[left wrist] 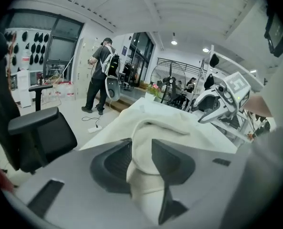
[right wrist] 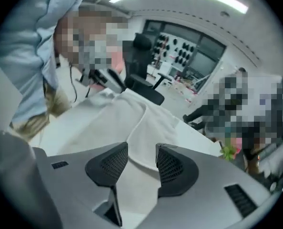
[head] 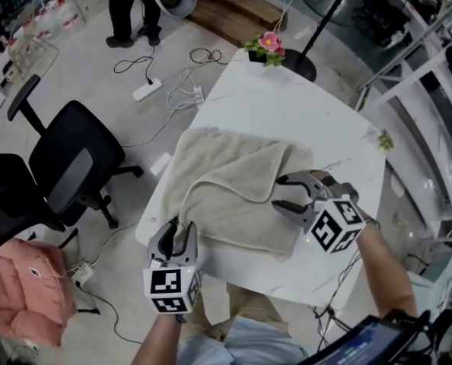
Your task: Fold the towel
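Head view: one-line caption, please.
Beige towel partly folded on table; left gripper straddles its near corner, right gripper open above it.

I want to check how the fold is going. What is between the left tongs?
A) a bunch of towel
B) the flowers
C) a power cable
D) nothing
A: the left gripper view shows a bunch of the towel standing up between the two jaws of the left tongs.
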A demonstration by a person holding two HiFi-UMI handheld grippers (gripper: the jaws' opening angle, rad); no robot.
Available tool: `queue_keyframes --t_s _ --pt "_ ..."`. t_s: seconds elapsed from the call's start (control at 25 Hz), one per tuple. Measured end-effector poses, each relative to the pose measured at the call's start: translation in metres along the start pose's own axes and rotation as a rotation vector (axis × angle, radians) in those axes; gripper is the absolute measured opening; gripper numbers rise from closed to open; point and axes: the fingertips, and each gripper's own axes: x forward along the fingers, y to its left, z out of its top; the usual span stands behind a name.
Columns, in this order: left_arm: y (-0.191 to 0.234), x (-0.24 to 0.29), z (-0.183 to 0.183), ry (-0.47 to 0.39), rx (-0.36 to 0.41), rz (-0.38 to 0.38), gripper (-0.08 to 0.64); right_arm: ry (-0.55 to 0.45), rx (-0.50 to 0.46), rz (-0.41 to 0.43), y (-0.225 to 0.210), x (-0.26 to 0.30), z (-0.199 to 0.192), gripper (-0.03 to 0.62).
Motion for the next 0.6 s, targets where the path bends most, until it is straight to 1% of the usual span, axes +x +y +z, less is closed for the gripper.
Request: queue_keyframes --t_s 0.08,0.16,0.24,0.32,0.4,0.44,0.48,0.52,0.6 --pt "-0.003 0.004 -0.011 0.033 -0.023 0.028 0.133 0.043 -0.184 0.018 0.007 0.014 -0.016 0.203" --pt "-0.004 0.008 -0.021 0.061 -0.045 0.060 0.132 0.073 -0.340 -0.005 0.007 0.028 -0.030 0.202" --pt "-0.002 0.012 -0.027 0.077 -0.052 0.095 0.132 0.087 -0.453 -0.033 0.004 0.042 -0.043 0.202" --pt "0.001 0.015 -0.028 0.085 -0.042 0.124 0.117 0.072 -0.515 -0.042 0.002 0.053 -0.048 0.195" --pt "0.004 0.016 -0.028 0.092 -0.034 0.148 0.076 0.032 -0.522 -0.032 0.002 0.058 -0.046 0.153" --pt "0.005 0.016 -0.027 0.093 -0.034 0.158 0.055 0.001 -0.494 -0.025 0.000 0.059 -0.042 0.110" --pt "0.006 0.017 -0.027 0.092 -0.036 0.165 0.033 -0.040 -0.436 -0.017 -0.004 0.057 -0.036 0.069" --pt "0.008 0.017 -0.028 0.092 -0.038 0.169 0.020 -0.086 -0.358 -0.011 -0.011 0.054 -0.030 0.041" --pt "0.009 0.016 -0.029 0.093 -0.043 0.169 0.009 -0.168 -0.211 -0.007 -0.028 0.048 -0.016 0.026"
